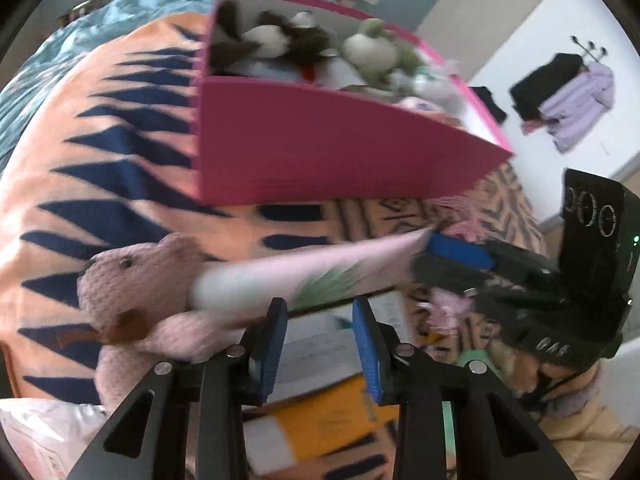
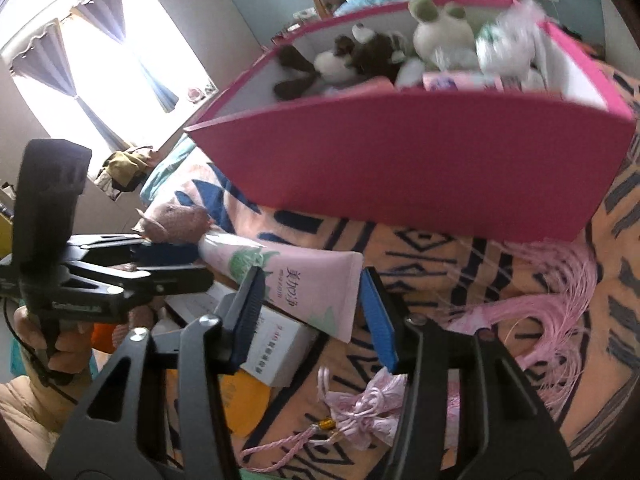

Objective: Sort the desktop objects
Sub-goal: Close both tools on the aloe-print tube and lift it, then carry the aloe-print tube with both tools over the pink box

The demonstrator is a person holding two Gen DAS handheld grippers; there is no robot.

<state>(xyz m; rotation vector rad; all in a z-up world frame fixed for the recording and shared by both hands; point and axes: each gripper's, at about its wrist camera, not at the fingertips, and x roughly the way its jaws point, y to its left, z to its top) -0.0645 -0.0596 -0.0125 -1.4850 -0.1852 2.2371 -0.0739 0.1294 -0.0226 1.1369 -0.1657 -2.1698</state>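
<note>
**Tube held by one end, with a tall box wall ahead**

The right gripper (image 2: 313,276) is pinching the flat crimped end of a pink tube (image 2: 288,280). One pad overlaps the tube's face and the other sits at its corner. The tube reaches away from those jaws toward the left gripper (image 1: 320,306). It is off the blanket (image 1: 100,120), above a small white carton (image 2: 280,340), and in front of and below the pink box (image 2: 400,160).

The left gripper's jaws are narrowed but not together. The carton shows through the gap between its pads. The tube crosses just at its tips, and I see nothing pressed between them.

The grip looks like the weak point. The tube is held at one thin end, so the heavier cap end can sag or twist, and the crimp may slide out of the pads.

The cap end sits just beside a pink stuffed bear (image 1: 132,292), so a swing could snag or drag it. The left gripper's tips are close enough to knock the tube if either hand shifts.

The box's near wall stands high, so a low approach would hit the tube against it. The stuffed toys (image 2: 440,32) inside are already piled up, and a tube dropped on top could roll back out. The pink tassel (image 2: 540,292) lies near the right gripper and could catch on a finger.
</note>
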